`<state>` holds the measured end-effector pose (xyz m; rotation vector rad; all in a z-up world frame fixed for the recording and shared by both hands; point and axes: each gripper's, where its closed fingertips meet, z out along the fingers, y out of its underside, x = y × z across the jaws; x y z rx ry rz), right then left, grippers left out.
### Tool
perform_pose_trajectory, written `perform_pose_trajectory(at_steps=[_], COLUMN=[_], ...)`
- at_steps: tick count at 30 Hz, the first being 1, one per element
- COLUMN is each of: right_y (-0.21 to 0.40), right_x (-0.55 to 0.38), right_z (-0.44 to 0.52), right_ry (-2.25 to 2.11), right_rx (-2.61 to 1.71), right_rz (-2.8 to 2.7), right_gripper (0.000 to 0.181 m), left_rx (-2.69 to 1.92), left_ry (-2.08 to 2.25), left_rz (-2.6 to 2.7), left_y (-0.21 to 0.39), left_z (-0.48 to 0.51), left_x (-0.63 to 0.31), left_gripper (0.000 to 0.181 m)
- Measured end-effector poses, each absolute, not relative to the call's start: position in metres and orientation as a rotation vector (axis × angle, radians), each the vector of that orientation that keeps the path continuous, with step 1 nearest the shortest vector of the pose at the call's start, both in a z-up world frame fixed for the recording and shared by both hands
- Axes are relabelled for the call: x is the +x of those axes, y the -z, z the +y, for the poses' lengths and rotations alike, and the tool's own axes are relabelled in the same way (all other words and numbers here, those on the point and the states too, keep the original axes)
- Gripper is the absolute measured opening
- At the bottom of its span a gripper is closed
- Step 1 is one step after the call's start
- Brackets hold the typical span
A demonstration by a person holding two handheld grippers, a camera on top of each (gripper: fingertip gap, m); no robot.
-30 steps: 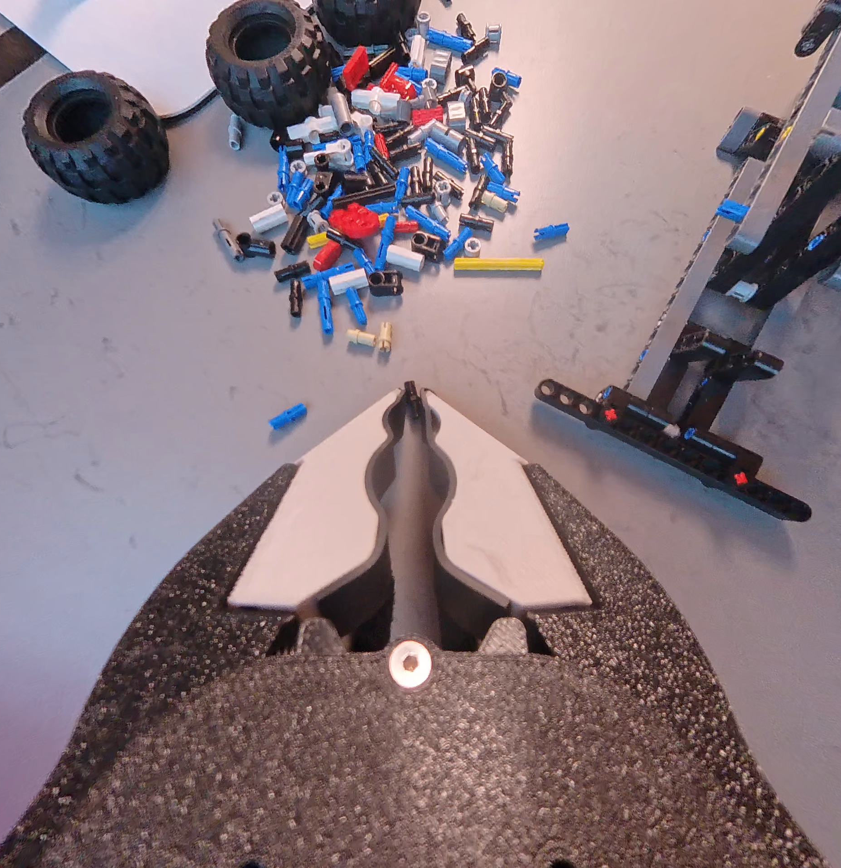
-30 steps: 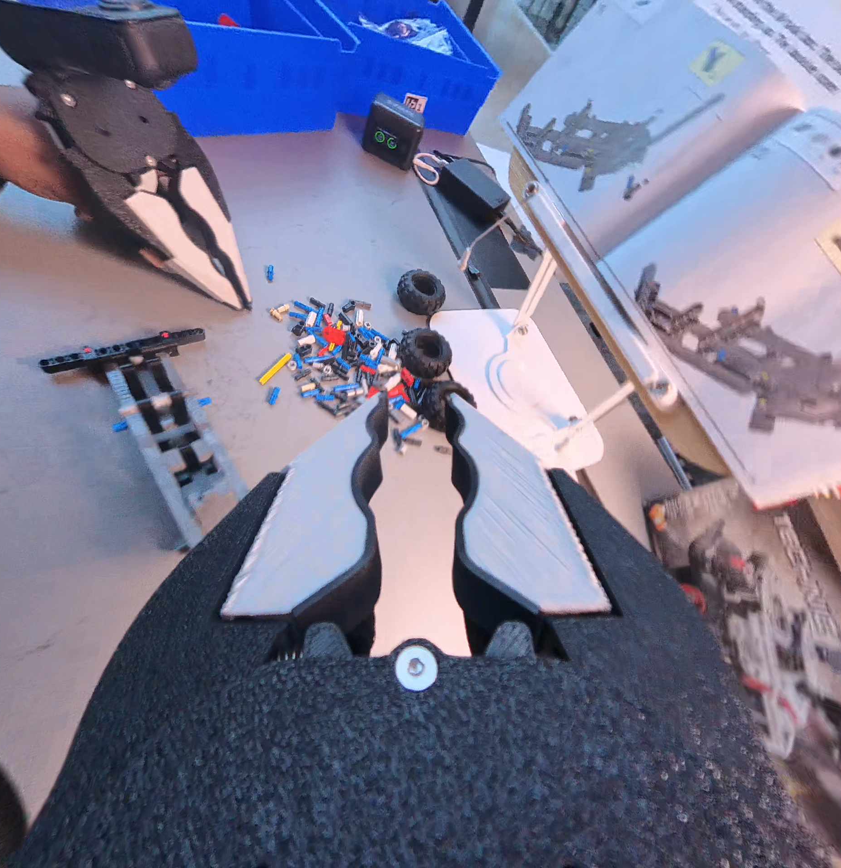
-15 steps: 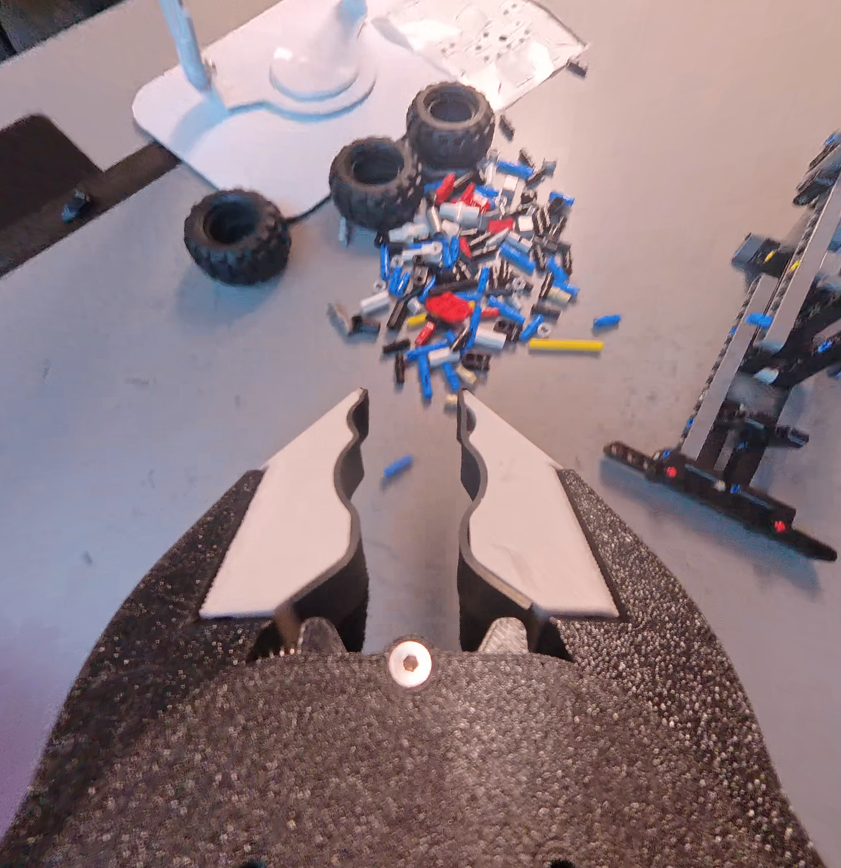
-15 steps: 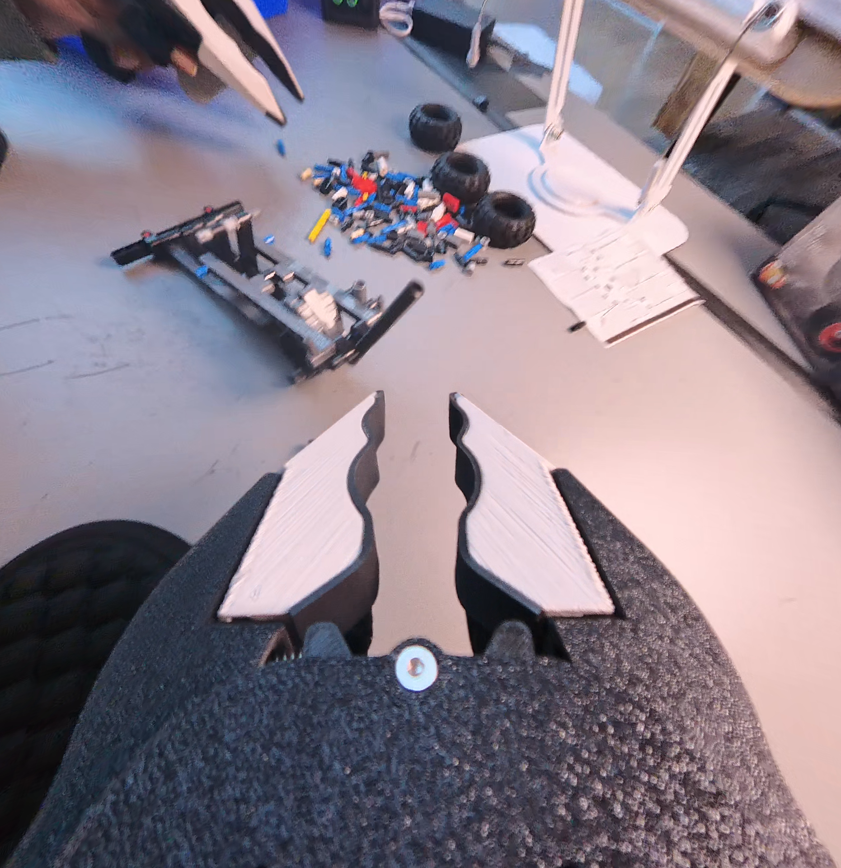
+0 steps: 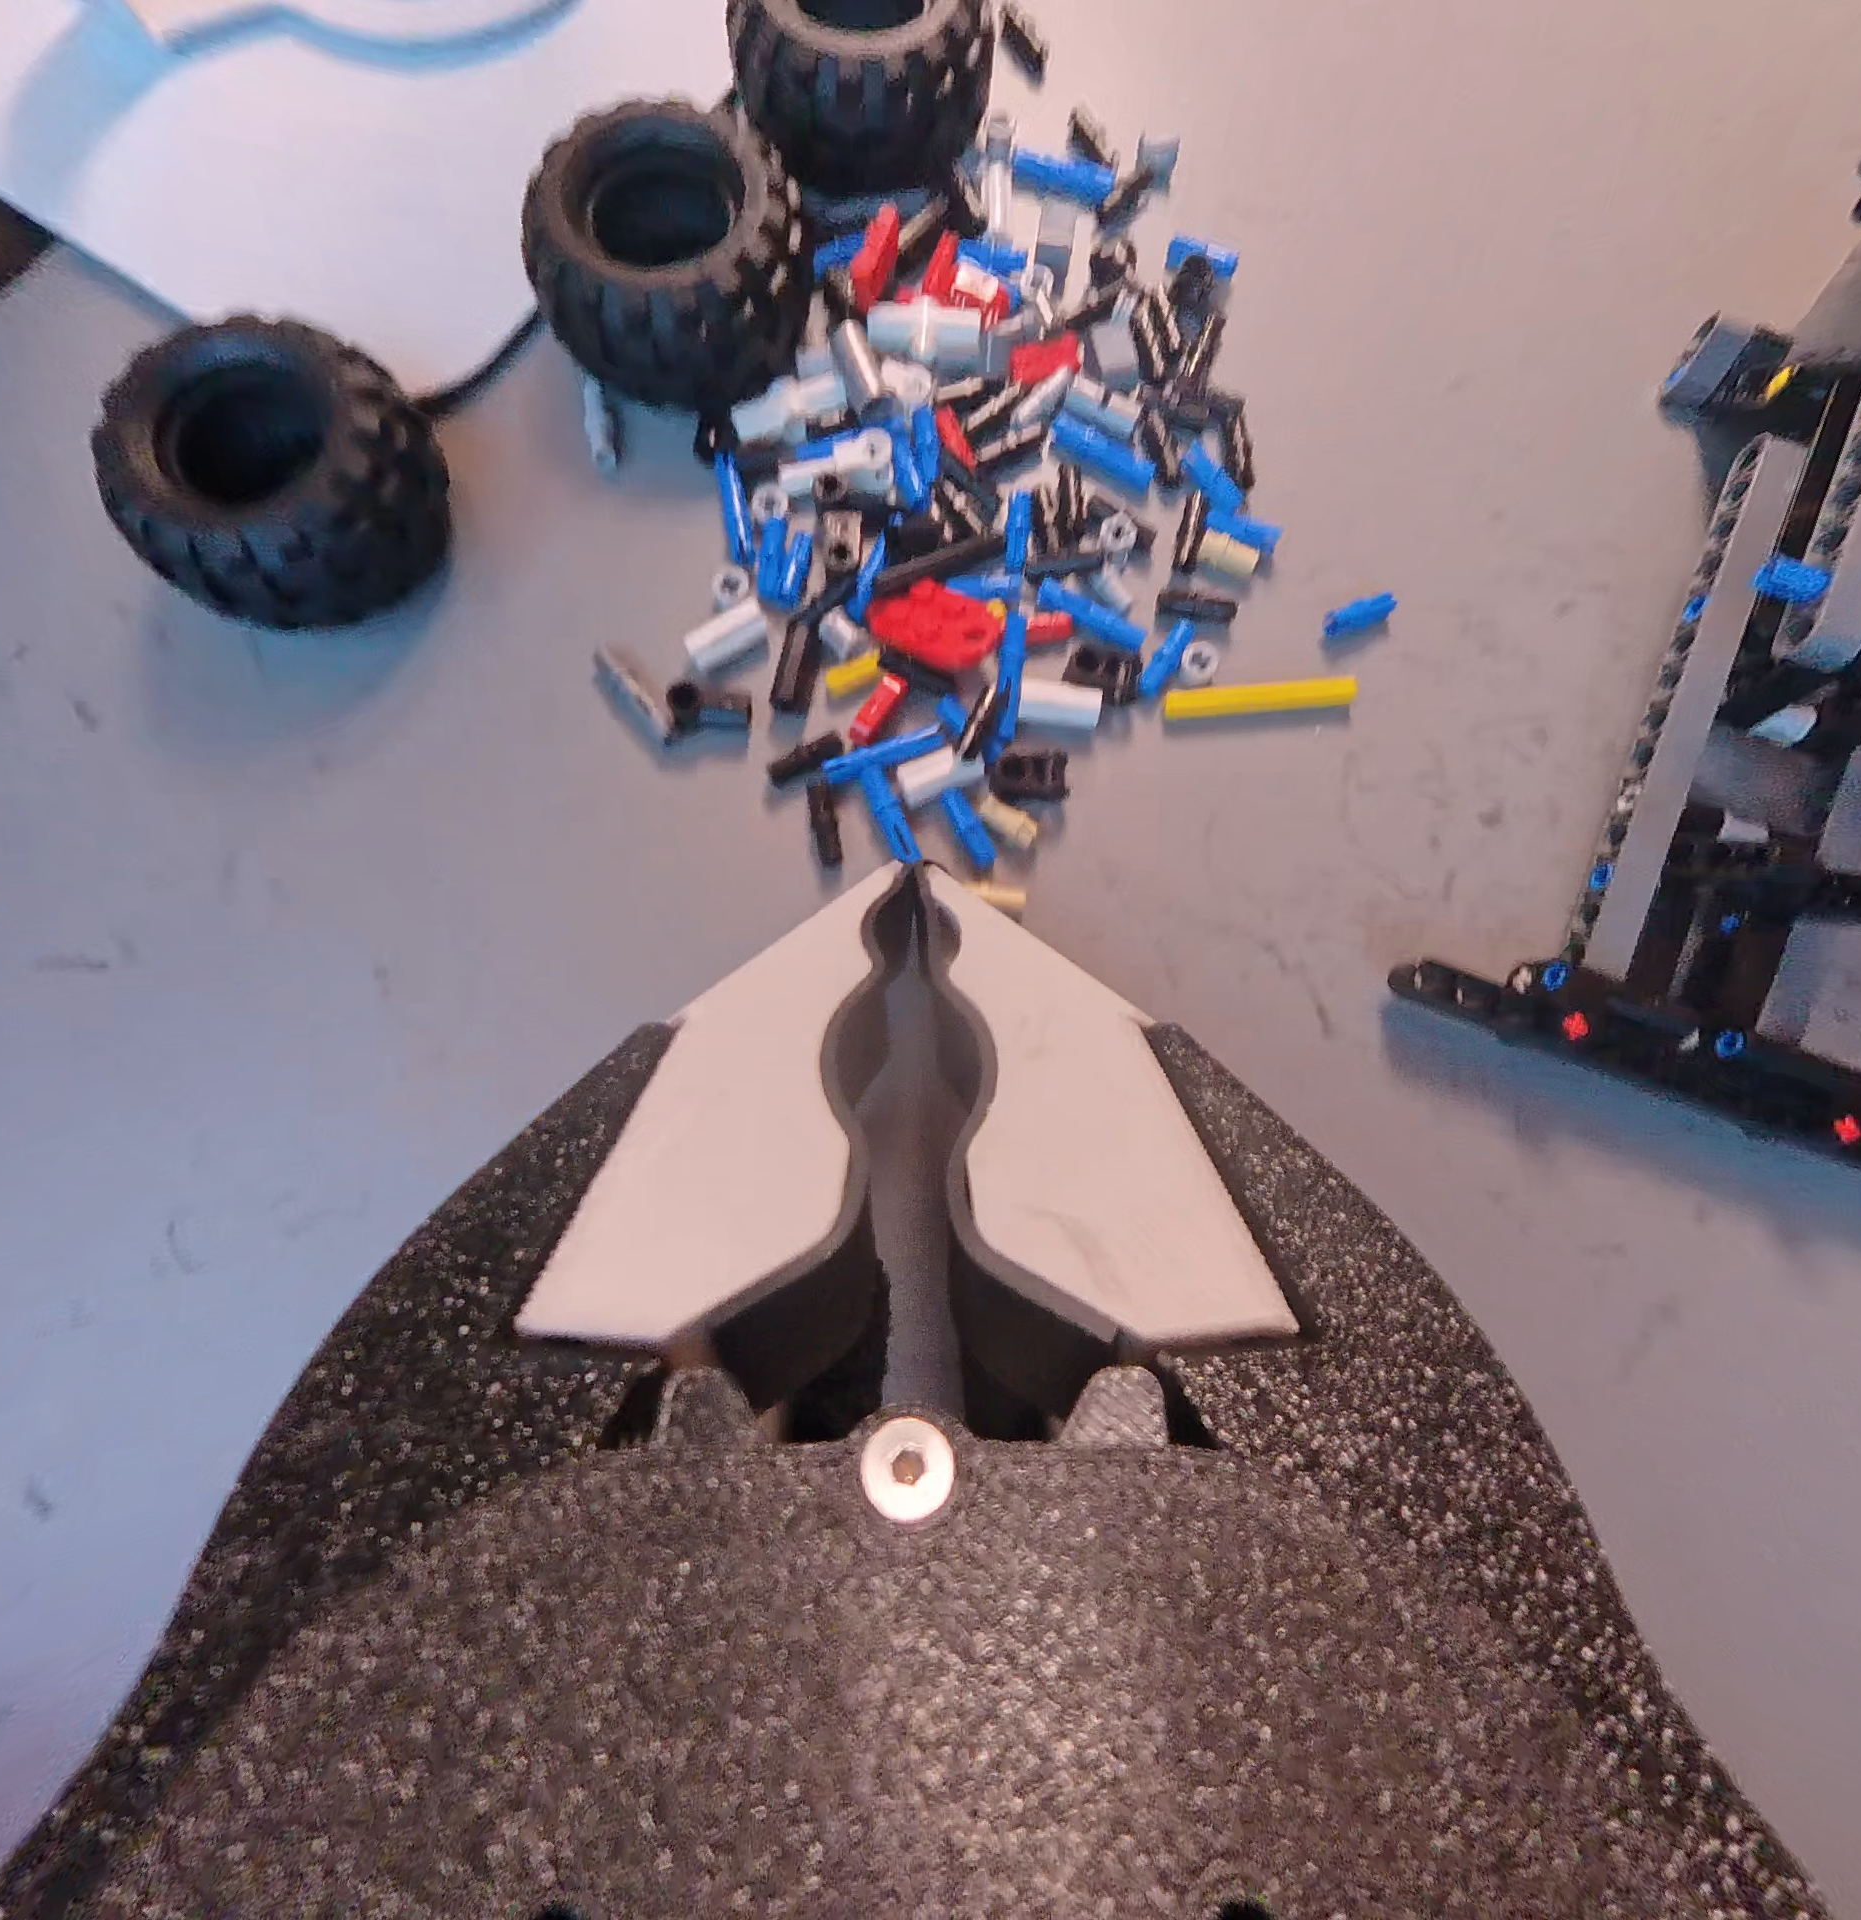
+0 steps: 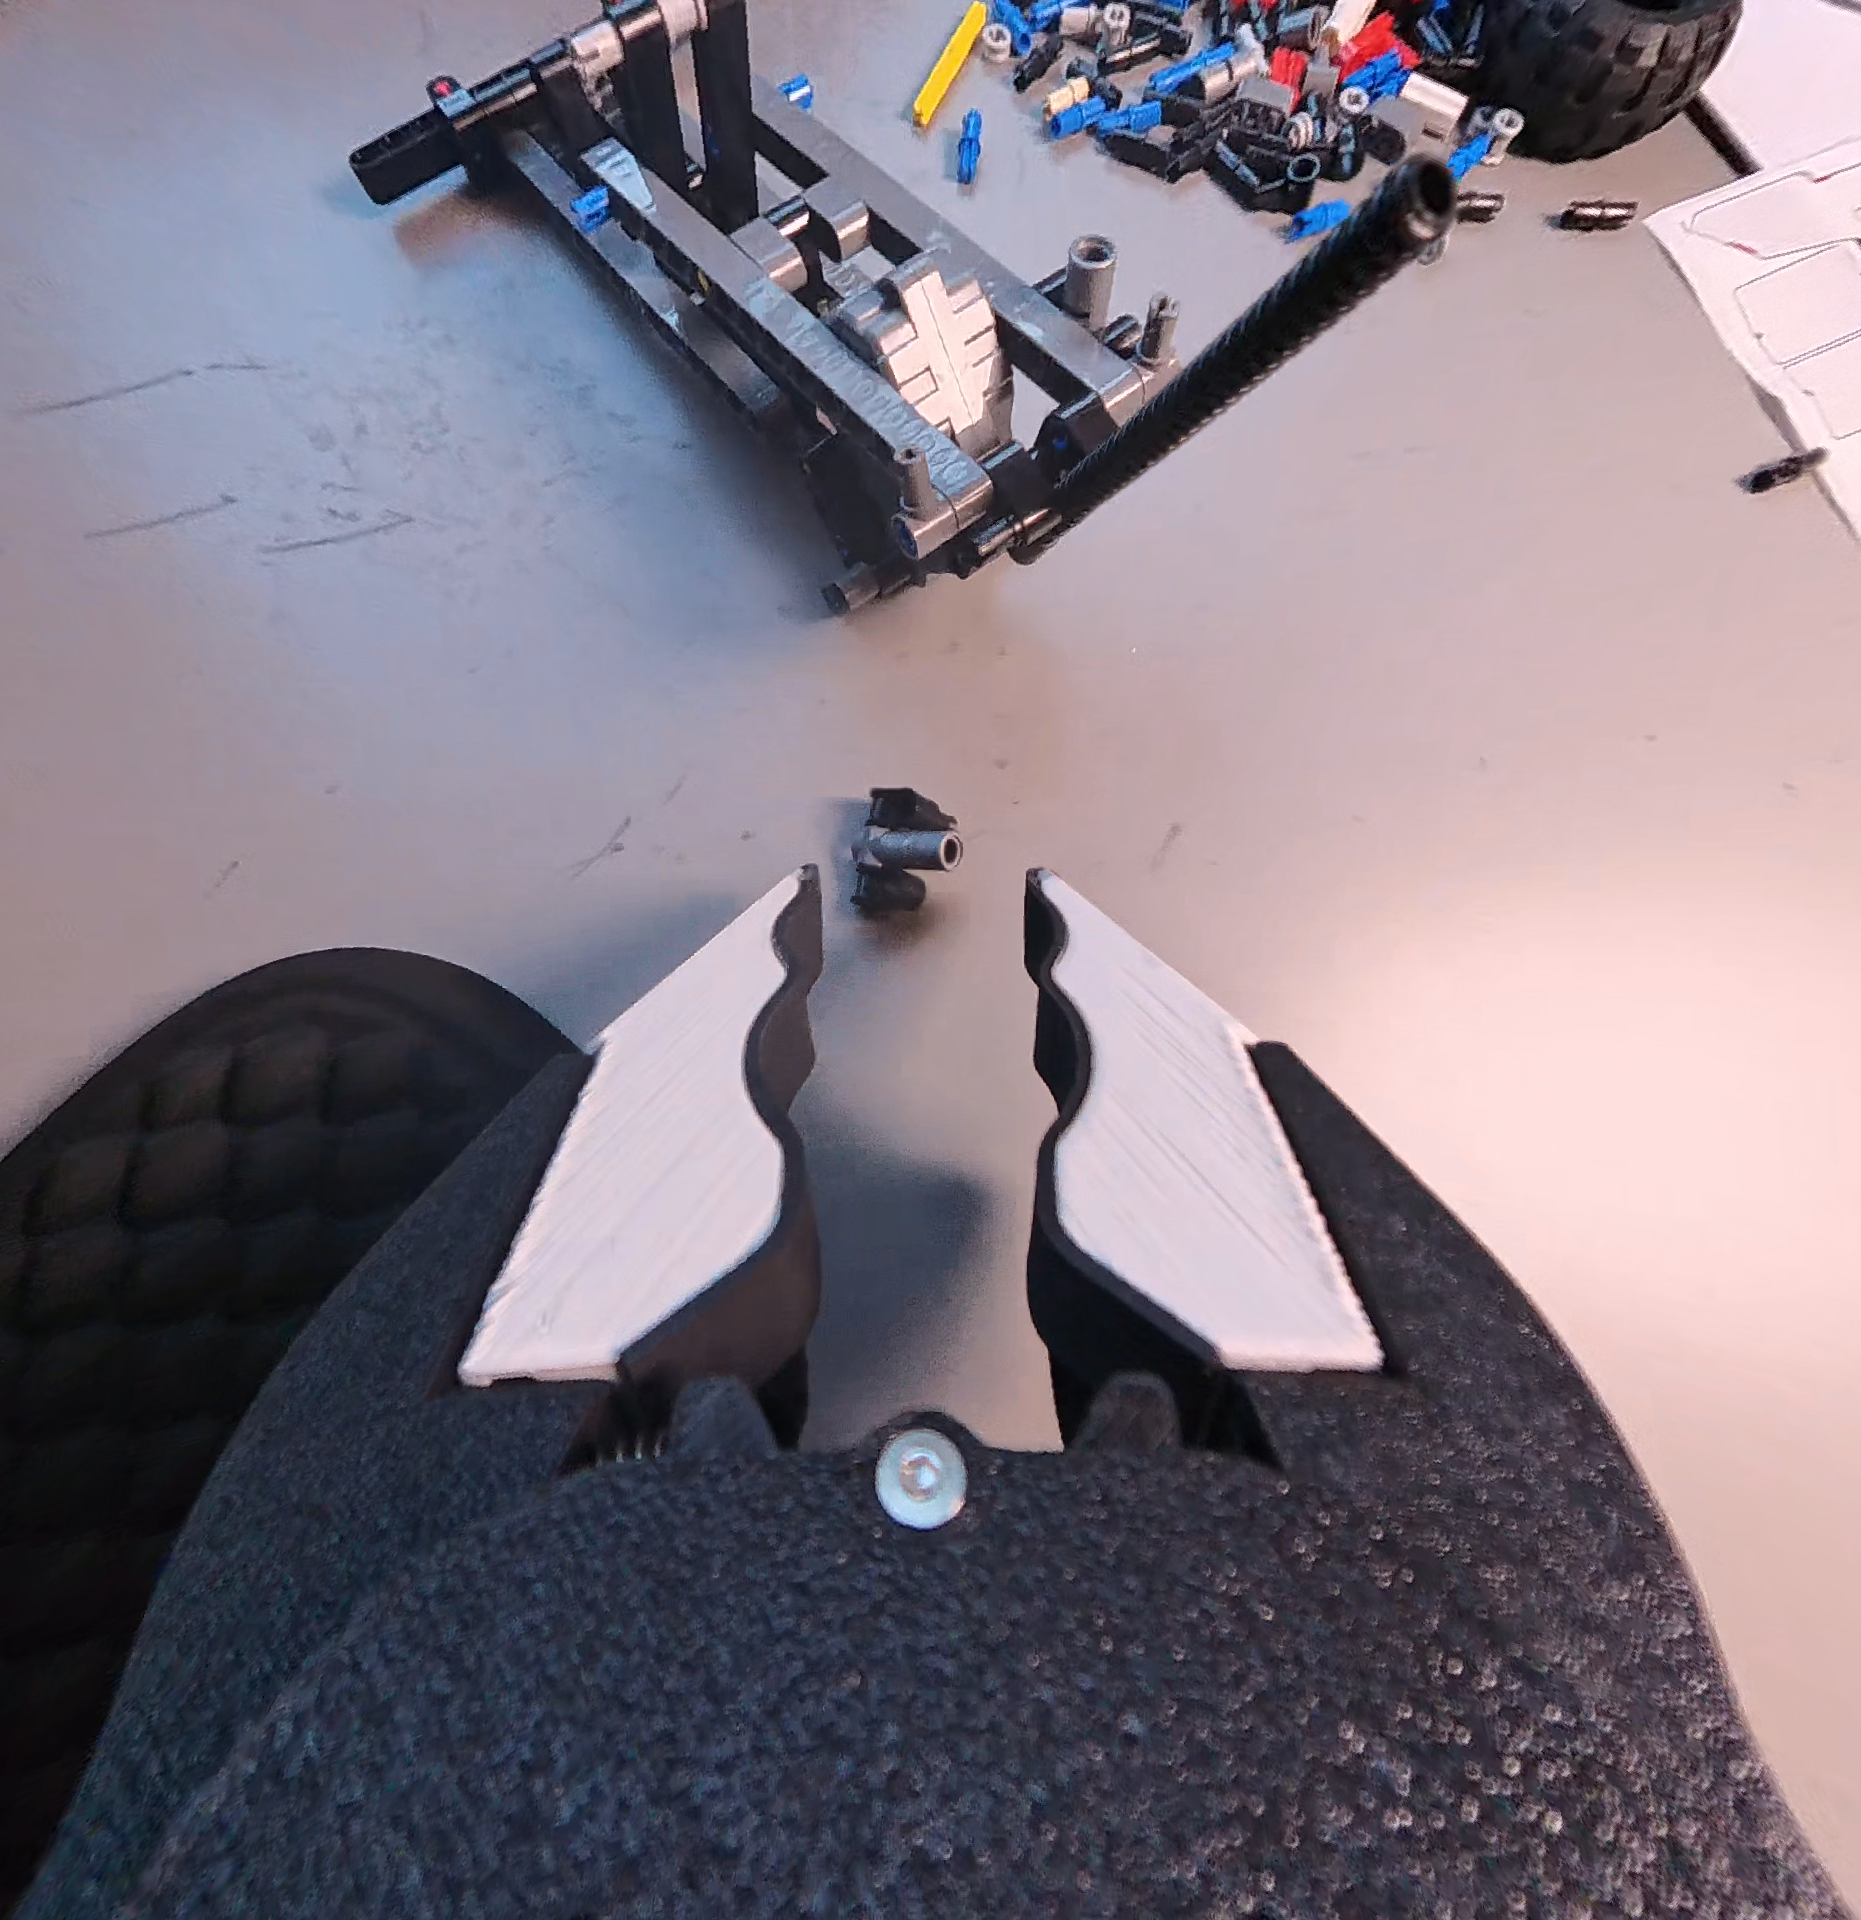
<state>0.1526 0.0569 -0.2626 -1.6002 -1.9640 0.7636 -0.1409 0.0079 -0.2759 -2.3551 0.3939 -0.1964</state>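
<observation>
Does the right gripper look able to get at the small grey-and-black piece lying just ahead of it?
Probably yes: the right gripper is open, and the small grey-and-black piece lies alone on bare table just beyond its fingertips.

Bench room: tight ahead of both of your grippers.
Your left gripper (image 5: 915, 878) noses into the loose parts pile (image 5: 988, 499); tyres (image 5: 271, 468) beyond. Right gripper (image 6: 921, 894): small connector (image 6: 900, 852) ahead, chassis (image 6: 801, 301) farther.

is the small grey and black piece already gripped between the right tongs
No: the piece lies on the table just beyond the tips of the open right tongs, touching neither finger.
</observation>
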Motion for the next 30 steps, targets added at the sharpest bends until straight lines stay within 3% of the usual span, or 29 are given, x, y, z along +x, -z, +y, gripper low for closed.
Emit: perform_pose_trajectory(at_steps=[2,4,7,10,20,24,30], right_y=[0.268,0.271,0.277,0.26,0.15,0.131,0.112], right_x=[0.15,0.146,0.143,0.136,0.074,0.04,0.001], right_z=[0.056,0.052,0.049,0.043,-0.034,-0.049,-0.046], right_ry=[-0.751,-0.761,-0.706,-0.72,-0.886,-0.796,-0.841], right_rx=[-1.62,-1.628,-1.619,-1.518,-0.86,-0.681,-0.633], right_rz=[-1.968,-1.971,-1.991,-1.958,-1.774,-1.747,-1.605], right_gripper=[0.037,0.035,0.022,0.007,0.006,0.006,0.006], left_rx=[-2.252,-2.147,-1.989,-1.921,-1.727,-1.648,-1.483], left_ry=[0.168,0.179,0.265,0.383,0.995,1.031,1.072], left_rz=[0.397,0.382,0.365,0.377,0.655,0.642,0.509], left_y=[0.261,0.24,0.207,0.191,0.163,0.149,0.122], left_z=[0.025,0.035,0.033,0.018,-0.038,-0.041,-0.041], left_x=[-0.135,-0.125,-0.104,-0.082,0.042,0.039,0.005], left_gripper=[0.005,0.031,0.046,0.047,0.04,0.034,0.01])
